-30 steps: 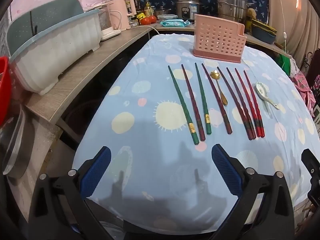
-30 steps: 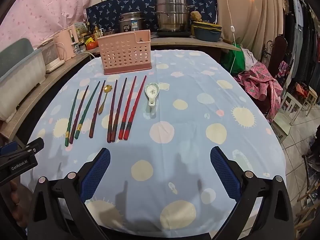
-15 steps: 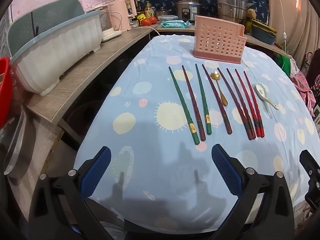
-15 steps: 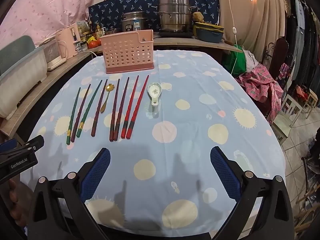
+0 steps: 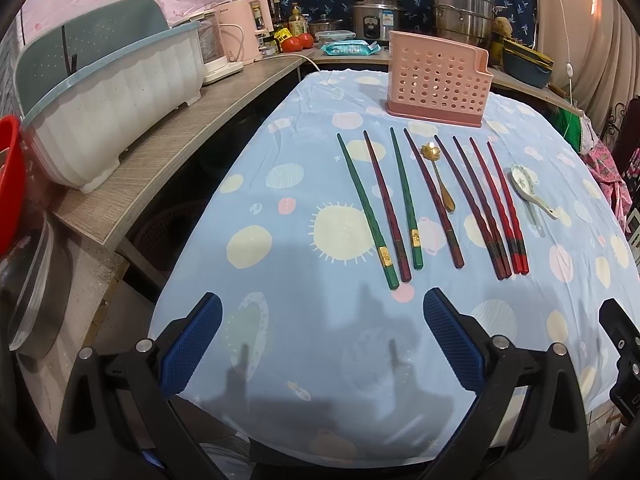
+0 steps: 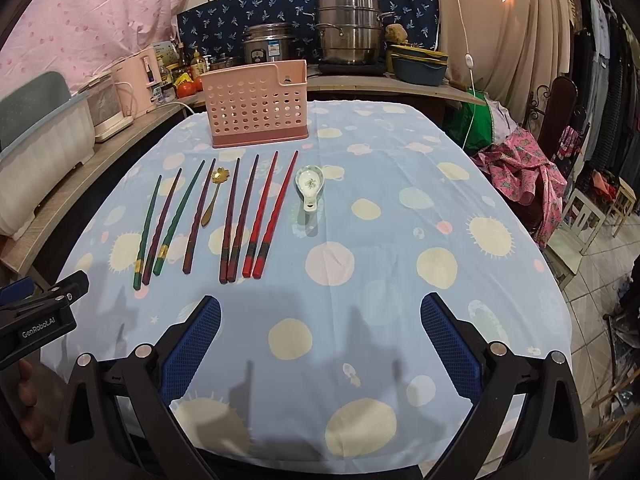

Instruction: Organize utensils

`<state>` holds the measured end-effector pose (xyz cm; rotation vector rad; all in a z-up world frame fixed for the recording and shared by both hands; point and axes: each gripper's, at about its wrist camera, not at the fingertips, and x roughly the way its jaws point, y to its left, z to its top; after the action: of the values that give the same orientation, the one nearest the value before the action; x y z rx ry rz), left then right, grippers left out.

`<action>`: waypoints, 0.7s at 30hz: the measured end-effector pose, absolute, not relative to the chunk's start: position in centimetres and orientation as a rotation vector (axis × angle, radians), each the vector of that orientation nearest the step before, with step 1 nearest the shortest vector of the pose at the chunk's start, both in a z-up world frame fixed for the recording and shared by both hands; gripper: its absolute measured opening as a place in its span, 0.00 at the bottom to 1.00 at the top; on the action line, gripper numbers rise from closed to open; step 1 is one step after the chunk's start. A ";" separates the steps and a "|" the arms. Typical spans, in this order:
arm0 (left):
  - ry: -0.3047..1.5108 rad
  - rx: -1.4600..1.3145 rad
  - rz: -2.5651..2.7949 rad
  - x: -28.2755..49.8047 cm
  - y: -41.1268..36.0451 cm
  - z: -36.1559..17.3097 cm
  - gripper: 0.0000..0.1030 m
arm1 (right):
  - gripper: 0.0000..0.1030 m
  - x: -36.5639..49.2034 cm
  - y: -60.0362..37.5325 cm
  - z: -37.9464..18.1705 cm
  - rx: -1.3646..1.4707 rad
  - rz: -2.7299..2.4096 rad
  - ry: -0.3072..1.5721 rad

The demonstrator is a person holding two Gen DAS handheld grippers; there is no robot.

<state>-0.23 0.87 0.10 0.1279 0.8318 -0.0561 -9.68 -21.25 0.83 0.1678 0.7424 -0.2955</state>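
Little has moved since a second ago: both views have crept slightly forward, so the utensils sit a touch lower in frame, and nothing on the counter (image 6: 400,248) has been touched. The left claw (image 5: 322,340) and right claw (image 6: 320,340) both hover over the near edge with jaws spread wide, holding nothing. In the right view the chopsticks (image 6: 236,220) lie in a neat row toward 11 o'clock, the gold spoon (image 6: 213,196) among them and the ceramic spoon (image 6: 309,188) just beside the red pair at 12. The pink holder (image 6: 256,110) stands beyond them at 12 o'clock, apparently empty.

The chopsticks lie flat and close together on loose cloth. A wide-open claw coming down could pinch two at once, snag the cloth, or roll a neighbour out of line. Thin tapered sticks could also pivot in the pads and miss the holder's opening.
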 end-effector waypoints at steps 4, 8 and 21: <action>0.832 0.127 -0.061 -0.2 1.0 0.1 0.93 | 0.93 -9.7 -21.2 0.9 0.168 -0.293 0.743; 0.836 0.126 -0.061 -0.2 1.1 0.1 0.93 | 0.93 -9.6 -21.1 0.9 0.166 -0.291 0.744; 0.840 0.127 -0.054 -0.2 0.5 0.1 0.93 | 0.93 -9.5 -21.0 1.0 0.169 -0.289 0.745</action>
<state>-0.18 0.51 0.11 0.1273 0.8395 -0.0544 -9.51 -21.04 0.98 0.1691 0.7453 -0.2894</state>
